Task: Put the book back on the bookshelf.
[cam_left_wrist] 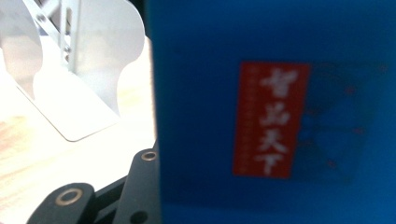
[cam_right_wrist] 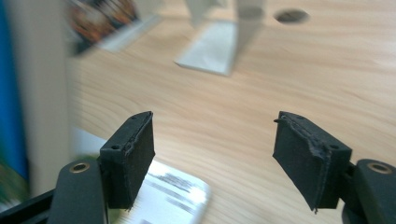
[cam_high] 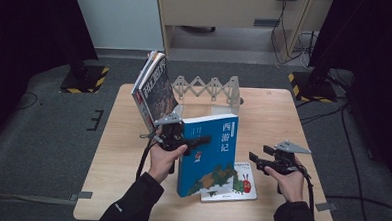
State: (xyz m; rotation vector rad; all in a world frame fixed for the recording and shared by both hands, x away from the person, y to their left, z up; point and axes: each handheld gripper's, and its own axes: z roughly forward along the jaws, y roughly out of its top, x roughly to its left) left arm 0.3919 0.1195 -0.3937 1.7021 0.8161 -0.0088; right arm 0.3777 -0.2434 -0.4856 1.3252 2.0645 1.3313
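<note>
The blue book (cam_high: pixel 208 156) stands upright on the bench (cam_high: pixel 274 114), its long axis vertical and its front cover facing the person, its bottom edge resting near the bench's front half and overlapping a thin white picture book (cam_high: pixel 236 185) that lies flat just to its right. The left tongs (cam_high: pixel 195 140) are clamped on the blue book's left edge, about a third of the way down; in the left gripper view the blue cover (cam_left_wrist: pixel 275 112) with its red label crosses the frame right above one black jaw, so the grip is on the book itself. The left hand (cam_high: pixel 164 156) comes in from below with the forearm angled up and inward, the tongs pointing right and roughly level. The right tongs (cam_high: pixel 254 160) hang open with nothing between them, pointing left toward the book but apart from it; the right gripper view shows both pads (cam_right_wrist: pixel 135 156) spread above bare wood. The right hand (cam_high: pixel 288 179) sits low near the bench's right front. Behind, a second book (cam_high: pixel 152 88) leans tilted against a grey folding metal rack (cam_high: pixel 210 88). The bench is pale wood on a grey carpeted floor (cam_high: pixel 43 134), with black curtains (cam_high: pixel 27 23) at both sides.
</note>
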